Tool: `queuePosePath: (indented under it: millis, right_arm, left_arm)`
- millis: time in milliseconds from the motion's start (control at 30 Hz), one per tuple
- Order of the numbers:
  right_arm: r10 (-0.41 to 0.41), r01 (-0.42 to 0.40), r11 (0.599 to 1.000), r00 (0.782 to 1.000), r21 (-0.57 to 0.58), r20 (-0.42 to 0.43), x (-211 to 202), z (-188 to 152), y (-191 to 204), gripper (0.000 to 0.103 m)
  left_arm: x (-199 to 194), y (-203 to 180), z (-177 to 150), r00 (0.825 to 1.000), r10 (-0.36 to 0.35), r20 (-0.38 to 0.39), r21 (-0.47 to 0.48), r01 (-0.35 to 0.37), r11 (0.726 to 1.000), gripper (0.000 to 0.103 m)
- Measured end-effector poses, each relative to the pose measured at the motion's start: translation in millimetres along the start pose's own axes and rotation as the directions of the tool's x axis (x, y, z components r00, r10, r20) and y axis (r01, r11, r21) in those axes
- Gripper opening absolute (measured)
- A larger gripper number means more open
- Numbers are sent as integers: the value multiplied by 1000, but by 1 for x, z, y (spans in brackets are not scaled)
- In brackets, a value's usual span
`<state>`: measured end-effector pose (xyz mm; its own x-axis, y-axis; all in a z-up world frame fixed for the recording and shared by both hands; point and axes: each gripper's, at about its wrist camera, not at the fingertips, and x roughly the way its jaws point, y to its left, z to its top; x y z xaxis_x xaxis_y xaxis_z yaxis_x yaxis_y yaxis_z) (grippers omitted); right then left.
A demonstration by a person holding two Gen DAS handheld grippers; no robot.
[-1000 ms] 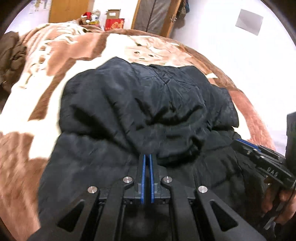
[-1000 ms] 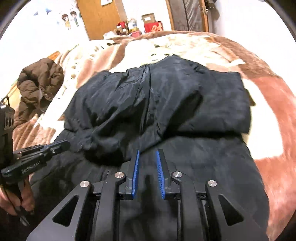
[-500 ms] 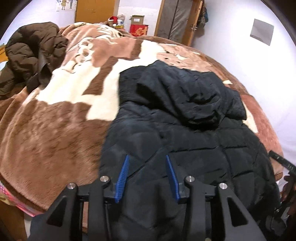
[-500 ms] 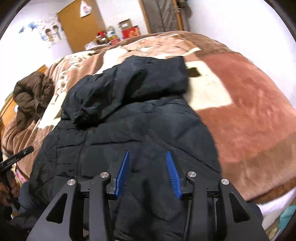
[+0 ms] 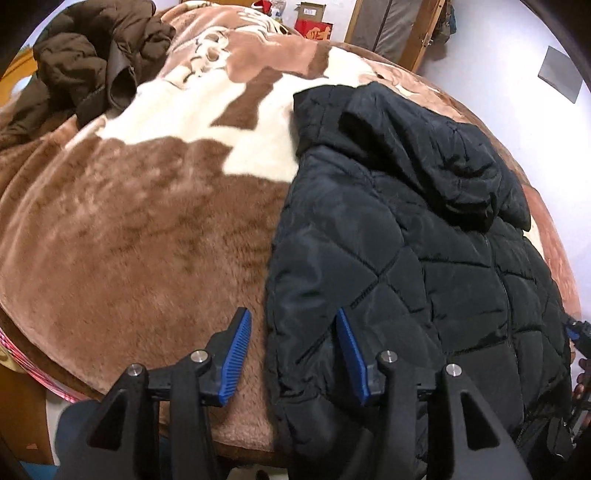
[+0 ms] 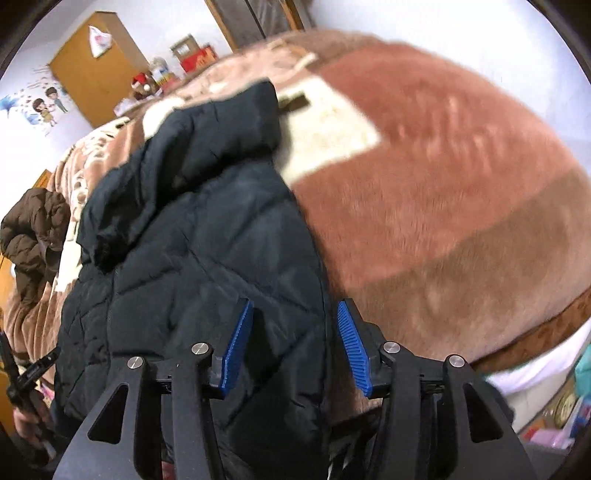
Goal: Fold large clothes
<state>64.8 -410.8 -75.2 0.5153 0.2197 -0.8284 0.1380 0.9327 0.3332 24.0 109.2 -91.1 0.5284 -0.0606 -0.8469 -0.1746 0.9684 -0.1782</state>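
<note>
A black quilted jacket [image 5: 424,258] lies on a bed under a brown-and-cream fleece blanket [image 5: 147,221], filling the right half of the left wrist view and the left half of the right wrist view, its hood folded down over the chest. A crumpled brown coat [image 5: 88,62] sits at the upper left, well apart from it. A red box [image 5: 314,29] and a wooden wardrobe [image 6: 96,70] stand beyond the bed.

The left tongs [image 5: 293,354] are spread and opening, straddling the jacket's left edge near the hem without pinching it. The right tongs [image 6: 295,347] are likewise spread and opening over the right edge.

A second ago both sat nearly shut at the hood; now they are at the hem corners.
</note>
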Motion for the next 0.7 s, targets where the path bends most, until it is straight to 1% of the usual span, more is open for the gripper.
queuePosePath:
  millis: [33, 167, 233, 333, 400, 433, 467, 500, 533, 567, 600, 633, 700]
  right_arm:
    - [21, -21, 1000, 999, 11, -25, 3, -2, 0, 49]
    - [33, -33, 999, 998, -10, -58, 4, -10, 6, 53]
    - [40, -40, 999, 996, -3, -74, 6, -14, 6, 53]
    - [50, -46, 999, 990, 29, -129, 15, -17, -1, 53]
    - [64, -53, 996, 983, 68, -172, 24, -17, -7, 53]
    - [60, -48, 996, 982, 69, -180, 24, -16, -6, 53]
    - [57, -48, 997, 982, 56, -182, 23, -16, -2, 53]
    - [68, -62, 997, 981, 42, -180, 20, -15, 3, 53]
    - [90, -86, 996, 981, 35, -170, 16, -14, 7, 34]
    - [115, -111, 993, 981, 34, -158, 11, -13, 10, 20]
    - [128, -125, 992, 981, 29, -147, 5, -11, 13, 18]
    - [151, -150, 988, 981, 23, -125, -3, -8, 15, 15]
    - [202, -201, 979, 976, 21, -80, -21, 0, 19, 13]
  left_arm:
    - [1, 0, -2, 1000, -7, -7, -9, 7, 1000, 50]
    - [1, -4, -13, 998, -48, -29, -28, 47, 998, 50]
    - [0, -6, -19, 998, -52, -37, -32, 51, 998, 52]
    - [3, -5, -26, 996, -62, -63, -55, 59, 997, 55]
    - [9, -4, -28, 994, -63, -92, -67, 57, 996, 55]
    - [10, -7, -28, 994, -53, -100, -60, 47, 997, 55]
    - [9, -9, -27, 994, -46, -99, -47, 42, 998, 53]
    - [6, -13, -26, 994, -48, -96, -30, 45, 999, 40]
    - [1, -17, -25, 994, -57, -89, -11, 56, 998, 25]
    - [-4, -21, -22, 995, -59, -78, 8, 60, 998, 21]
    - [-9, -23, -19, 996, -61, -67, 17, 62, 998, 16]
    - [-17, -25, -15, 996, -76, -50, 15, 77, 997, 14]
    - [-39, -24, -4, 991, -130, 9, -16, 130, 991, 13]
